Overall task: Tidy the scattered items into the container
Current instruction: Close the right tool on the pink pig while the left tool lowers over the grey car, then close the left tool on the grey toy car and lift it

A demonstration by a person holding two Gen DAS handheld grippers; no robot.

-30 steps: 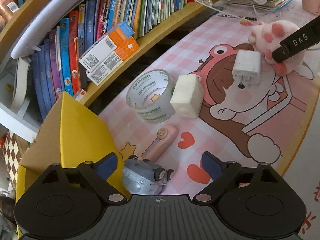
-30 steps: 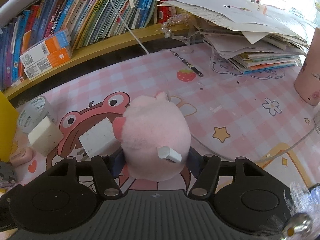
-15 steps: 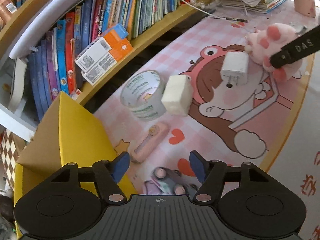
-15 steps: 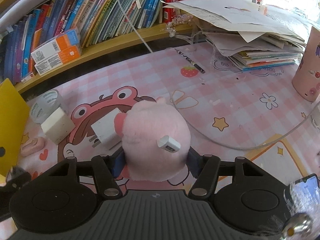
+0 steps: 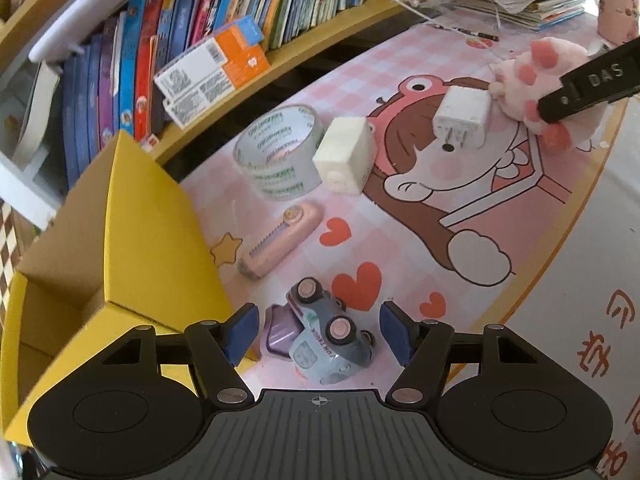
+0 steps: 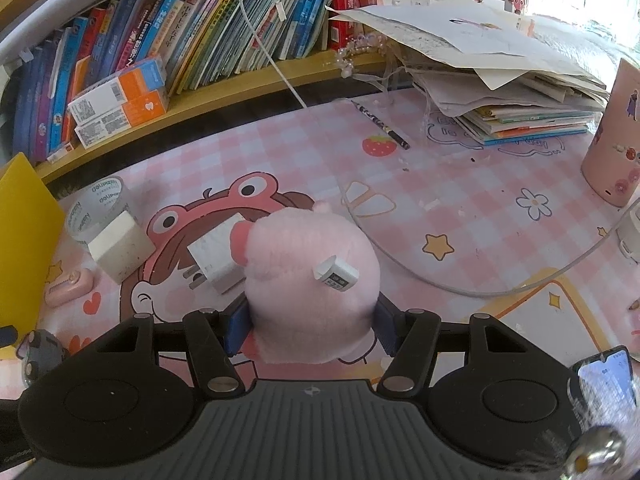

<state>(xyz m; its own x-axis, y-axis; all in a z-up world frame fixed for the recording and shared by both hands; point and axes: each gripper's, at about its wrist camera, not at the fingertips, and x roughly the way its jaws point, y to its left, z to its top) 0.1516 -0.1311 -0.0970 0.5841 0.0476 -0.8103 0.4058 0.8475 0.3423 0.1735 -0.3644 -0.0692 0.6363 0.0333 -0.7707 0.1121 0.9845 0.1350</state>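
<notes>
Scattered items are seen on the pink checked desk mat (image 6: 460,184), and the yellow cardboard box (image 5: 132,216), judged to be the container, stands at the left edge of the mat. Nearest to it, a toy car (image 5: 326,338) lies tipped on its side with the wheels turned up, between the blue pads of the left gripper (image 5: 316,334). The jaws are spread wider than the car, and no pad is seen to press on it. The car is judged small, light and rigid, with a smooth shell that may slip; it is best taken across the body, not at the wheels. A pink plush toy (image 6: 310,276) is pinched low at its two sides by the right gripper (image 6: 308,330), and the soft body bulges over the pads. It is judged very light and soft, so a hold near the middle of the body is safer. Whether it is lifted off the mat cannot be told. A white charger plug (image 6: 214,256) lies touching the plush at its left. Further left, a cream block (image 5: 344,158) leans against a roll of clear tape (image 5: 280,152). A small pink box cutter (image 5: 280,240) lies between the tape and the car, near the box.
</notes>
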